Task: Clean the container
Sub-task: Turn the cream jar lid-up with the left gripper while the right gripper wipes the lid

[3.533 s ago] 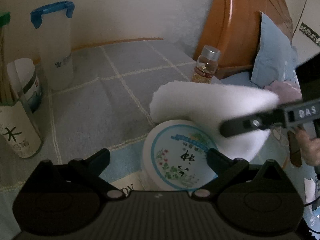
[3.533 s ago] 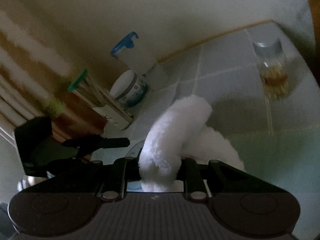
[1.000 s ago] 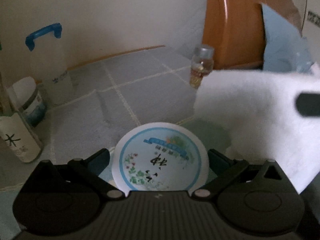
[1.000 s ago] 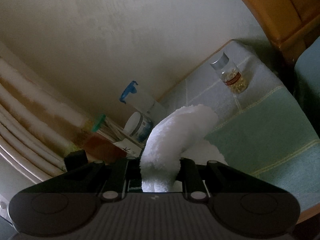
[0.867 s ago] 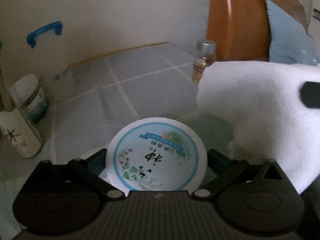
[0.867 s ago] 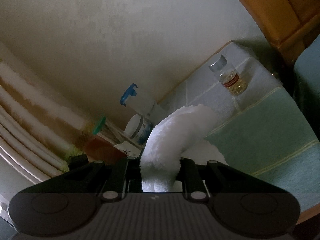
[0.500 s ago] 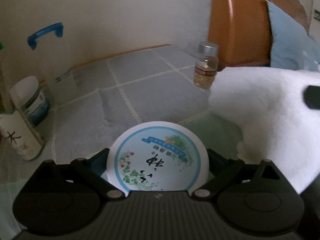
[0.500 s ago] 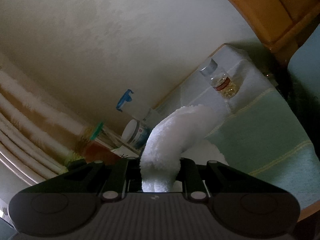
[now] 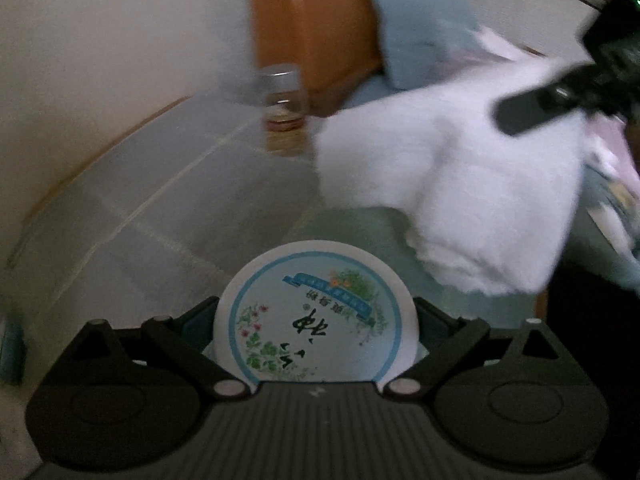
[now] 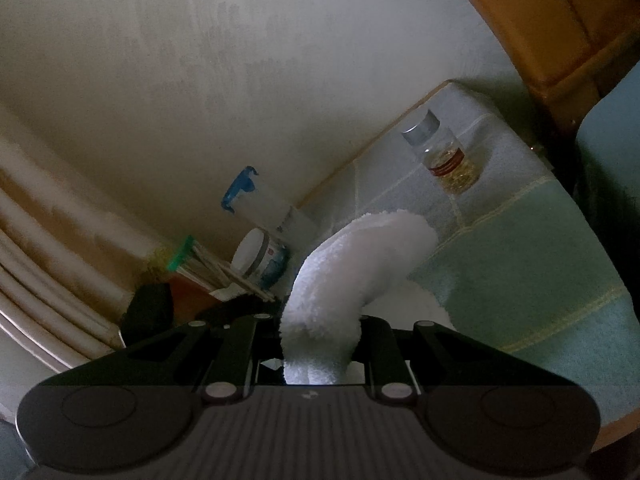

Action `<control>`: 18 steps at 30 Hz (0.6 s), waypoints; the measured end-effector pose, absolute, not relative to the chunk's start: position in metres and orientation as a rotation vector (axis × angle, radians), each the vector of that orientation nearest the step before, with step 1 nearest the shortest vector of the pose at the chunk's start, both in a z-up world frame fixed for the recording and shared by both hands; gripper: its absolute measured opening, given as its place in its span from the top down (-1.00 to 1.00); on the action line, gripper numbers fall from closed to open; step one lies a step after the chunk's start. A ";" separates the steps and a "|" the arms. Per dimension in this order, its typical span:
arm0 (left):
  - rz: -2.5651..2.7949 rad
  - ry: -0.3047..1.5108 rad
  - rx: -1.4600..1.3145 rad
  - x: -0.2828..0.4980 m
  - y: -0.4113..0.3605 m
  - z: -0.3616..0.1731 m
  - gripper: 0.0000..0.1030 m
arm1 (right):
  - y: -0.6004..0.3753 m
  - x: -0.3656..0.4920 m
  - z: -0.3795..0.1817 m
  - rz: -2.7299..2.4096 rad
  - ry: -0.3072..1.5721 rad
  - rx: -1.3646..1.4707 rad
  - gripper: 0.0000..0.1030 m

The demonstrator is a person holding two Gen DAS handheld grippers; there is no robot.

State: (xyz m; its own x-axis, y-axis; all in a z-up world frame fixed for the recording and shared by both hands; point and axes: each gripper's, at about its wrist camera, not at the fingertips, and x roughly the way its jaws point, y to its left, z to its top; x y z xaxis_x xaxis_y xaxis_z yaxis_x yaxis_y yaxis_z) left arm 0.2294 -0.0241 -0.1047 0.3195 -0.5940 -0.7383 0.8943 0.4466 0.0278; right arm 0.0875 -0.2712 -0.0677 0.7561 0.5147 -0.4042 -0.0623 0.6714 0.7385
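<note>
Slippage is the main worry here, judging by how the round container (image 9: 316,316) is sitting at the bottom centre of the left wrist view, wedged between the wide-spread jaws of the left gripper (image 9: 316,334), which are gripping it by its sides with the printed lid facing the camera. Because the jaws are standing near their widest, they are probably holding only a narrow band of a smooth curved wall, so a hard push from the cloth could be twisting the tub out of the pads. The white cloth (image 9: 448,196) is hanging in the right half of that frame, above and to the right of the lid and apart from it; the right gripper (image 10: 322,344) is clenching it tightly, as its own view shows at bottom centre. Cloth is bunching thickly there, so a loose fold may be dragging instead of wiping. Behind, in the upper middle of the left view, a small glass bottle (image 9: 285,114) is standing upright on the checked cover (image 9: 168,240), near the cloth's left edge; a broad sweep could be knocking it over. Blur is smearing this view, making fine contact hard to judge.
</note>
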 end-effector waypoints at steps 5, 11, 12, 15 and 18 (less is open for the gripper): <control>-1.197 0.687 0.558 0.243 -0.019 -0.105 -0.89 | -0.263 0.096 -0.065 0.341 0.668 0.753 0.62; -1.329 0.664 0.596 0.249 -0.014 -0.106 -0.89 | -0.256 0.104 -0.062 0.333 0.687 0.735 0.62; -1.349 0.660 0.599 0.250 -0.013 -0.106 -0.89 | -0.255 0.105 -0.062 0.333 0.689 0.734 0.62; -1.402 0.644 0.606 0.252 -0.011 -0.108 -0.89 | -0.252 0.107 -0.061 0.333 0.697 0.730 0.62; -1.453 0.626 0.617 0.254 -0.008 -0.109 -0.89 | -0.250 0.110 -0.061 0.332 0.708 0.728 0.62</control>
